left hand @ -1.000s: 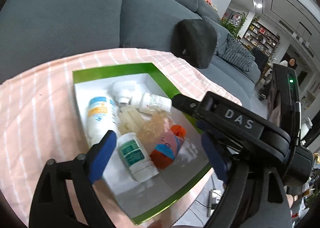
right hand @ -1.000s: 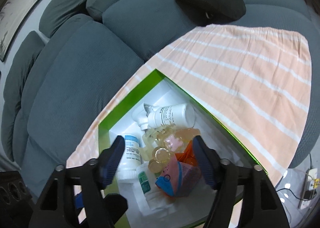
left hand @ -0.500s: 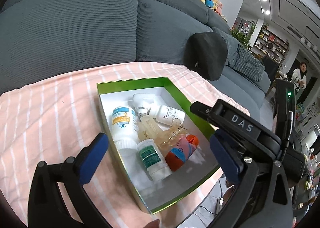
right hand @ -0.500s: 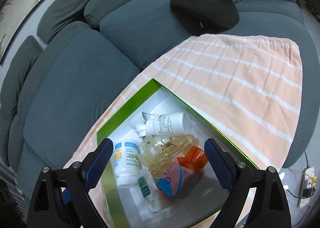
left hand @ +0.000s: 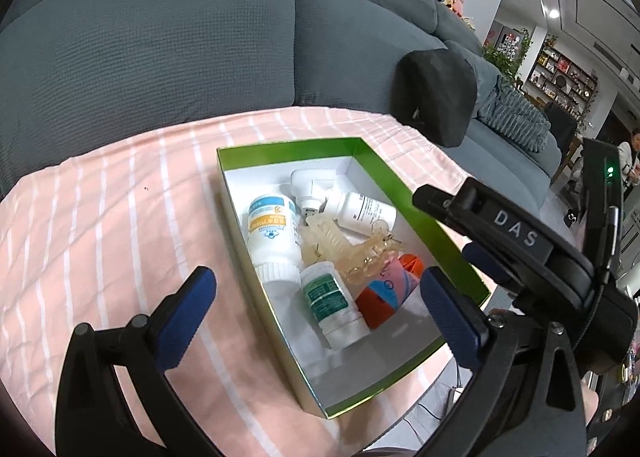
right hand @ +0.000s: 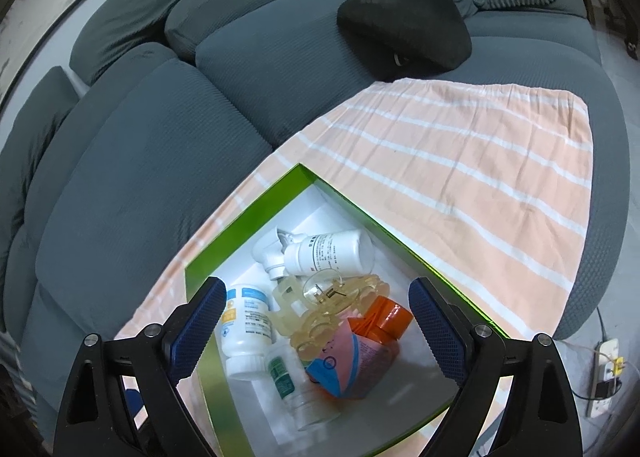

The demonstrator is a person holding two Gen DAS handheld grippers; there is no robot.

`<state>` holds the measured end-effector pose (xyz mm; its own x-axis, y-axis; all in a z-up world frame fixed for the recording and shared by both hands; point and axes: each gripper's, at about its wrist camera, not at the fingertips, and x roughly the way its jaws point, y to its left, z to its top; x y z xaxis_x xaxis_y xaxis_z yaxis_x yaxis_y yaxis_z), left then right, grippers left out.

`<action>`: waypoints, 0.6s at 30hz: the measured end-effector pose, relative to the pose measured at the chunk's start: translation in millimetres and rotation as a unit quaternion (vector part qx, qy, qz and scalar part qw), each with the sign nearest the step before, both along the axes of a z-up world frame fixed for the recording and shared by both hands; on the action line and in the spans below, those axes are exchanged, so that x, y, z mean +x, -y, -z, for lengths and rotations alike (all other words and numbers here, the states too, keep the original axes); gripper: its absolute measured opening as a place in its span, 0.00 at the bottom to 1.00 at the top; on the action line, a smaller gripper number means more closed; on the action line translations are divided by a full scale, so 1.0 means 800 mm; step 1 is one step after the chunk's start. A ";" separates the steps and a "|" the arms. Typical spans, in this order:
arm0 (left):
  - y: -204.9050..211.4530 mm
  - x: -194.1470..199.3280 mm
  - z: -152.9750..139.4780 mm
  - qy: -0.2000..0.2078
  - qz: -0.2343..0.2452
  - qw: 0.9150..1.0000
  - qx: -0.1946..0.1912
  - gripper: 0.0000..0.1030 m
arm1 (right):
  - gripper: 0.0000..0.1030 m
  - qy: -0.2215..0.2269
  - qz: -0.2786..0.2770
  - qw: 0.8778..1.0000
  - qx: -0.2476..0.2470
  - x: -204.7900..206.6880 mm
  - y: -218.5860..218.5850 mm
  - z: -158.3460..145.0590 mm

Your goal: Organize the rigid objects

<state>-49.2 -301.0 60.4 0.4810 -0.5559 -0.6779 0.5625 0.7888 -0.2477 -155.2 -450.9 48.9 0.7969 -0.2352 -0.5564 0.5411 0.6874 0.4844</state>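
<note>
Left wrist view: left gripper (left hand: 316, 311) jaws spread wide, holding nothing. Right gripper (right hand: 316, 329) likewise. Green box (left hand: 400, 185) on the striped cloth (left hand: 100, 217) contains bottles (left hand: 272, 229) and toys (left hand: 384, 289).

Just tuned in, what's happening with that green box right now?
Both grippers, left and right, hover open above the green box on the striped cloth, holding nothing. Inside lie white bottles, a clear plastic toy and an orange-pink pouch, all heaped together.
</note>
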 end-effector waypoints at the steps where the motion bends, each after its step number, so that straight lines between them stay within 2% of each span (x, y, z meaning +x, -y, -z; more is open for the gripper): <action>1: 0.000 0.000 0.001 -0.002 0.000 1.000 0.001 0.99 | 0.91 -0.001 0.001 1.000 0.000 0.000 -0.001 0.000; 12: 0.006 -0.001 0.007 -0.014 0.002 1.000 0.012 0.99 | 0.91 -0.010 0.005 1.000 -0.005 0.000 -0.003 0.000; 18: 0.006 0.003 0.011 -0.019 -0.016 0.999 0.020 0.99 | 0.91 -0.012 0.004 1.000 -0.001 -0.001 0.001 0.001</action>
<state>-46.7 -305.5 52.0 0.4717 -0.5127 -0.7174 0.5272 0.8161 -0.2366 -155.9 -451.9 47.7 0.7816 -0.2430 -0.5745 0.5583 0.6832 0.4707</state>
